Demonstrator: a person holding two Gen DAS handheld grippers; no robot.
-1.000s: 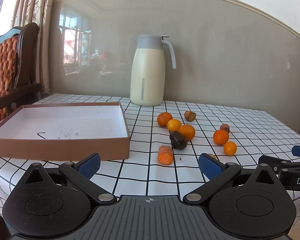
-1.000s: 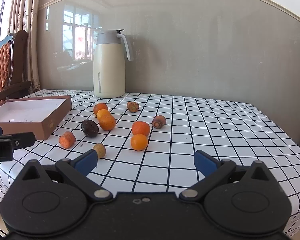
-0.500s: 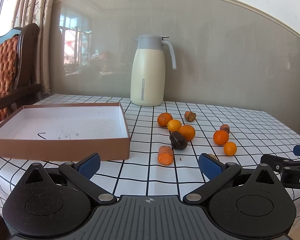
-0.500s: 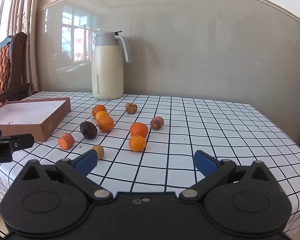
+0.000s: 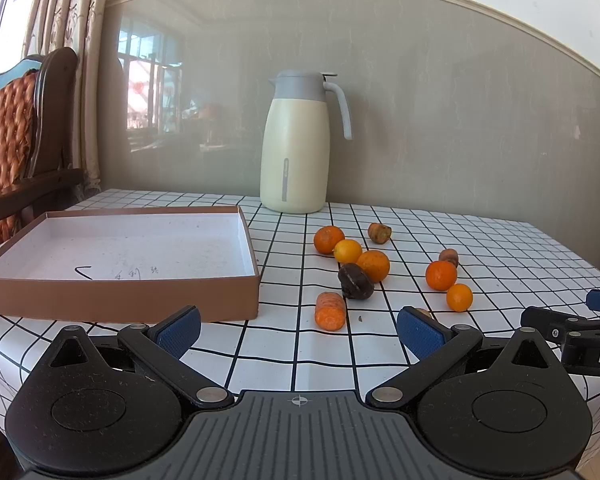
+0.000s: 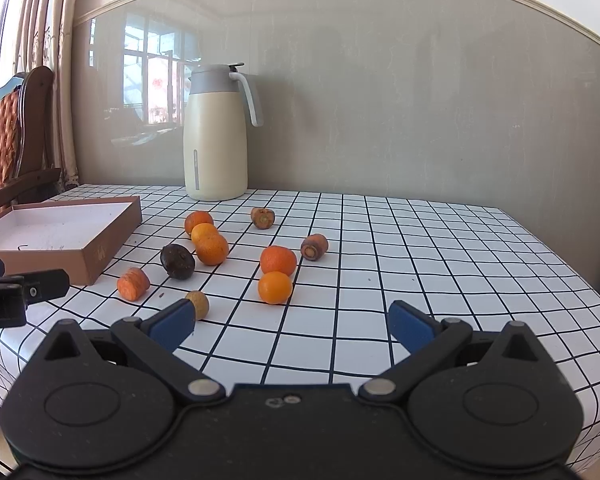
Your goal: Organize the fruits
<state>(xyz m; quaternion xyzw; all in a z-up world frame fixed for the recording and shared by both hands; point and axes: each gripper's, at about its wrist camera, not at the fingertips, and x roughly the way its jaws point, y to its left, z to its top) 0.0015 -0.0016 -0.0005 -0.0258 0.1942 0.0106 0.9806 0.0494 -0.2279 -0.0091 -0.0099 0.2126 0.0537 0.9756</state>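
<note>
Several oranges lie on the checked tablecloth, the nearest orange (image 6: 275, 287) just beyond my right gripper (image 6: 291, 327), which is open and holds nothing. A dark round fruit (image 5: 355, 276) (image 6: 177, 261), a carrot chunk (image 5: 330, 311) (image 6: 133, 283) and a small tan fruit (image 6: 198, 303) lie close by. Two brownish carrot pieces (image 6: 314, 246) (image 6: 263, 217) sit farther back. My left gripper (image 5: 299, 331) is open and empty near the table's front edge. An empty brown cardboard box (image 5: 120, 276) (image 6: 100, 254) with a white inside sits at the left.
A cream thermos jug (image 5: 296, 144) (image 6: 216, 132) stands at the back against the grey wall. A wooden chair (image 5: 16, 140) with an orange cushion is left of the table. Each gripper's tip shows at the edge of the other's view.
The right gripper has drifted slightly, so its view shifted a little. The left gripper and the fruits have not moved.
</note>
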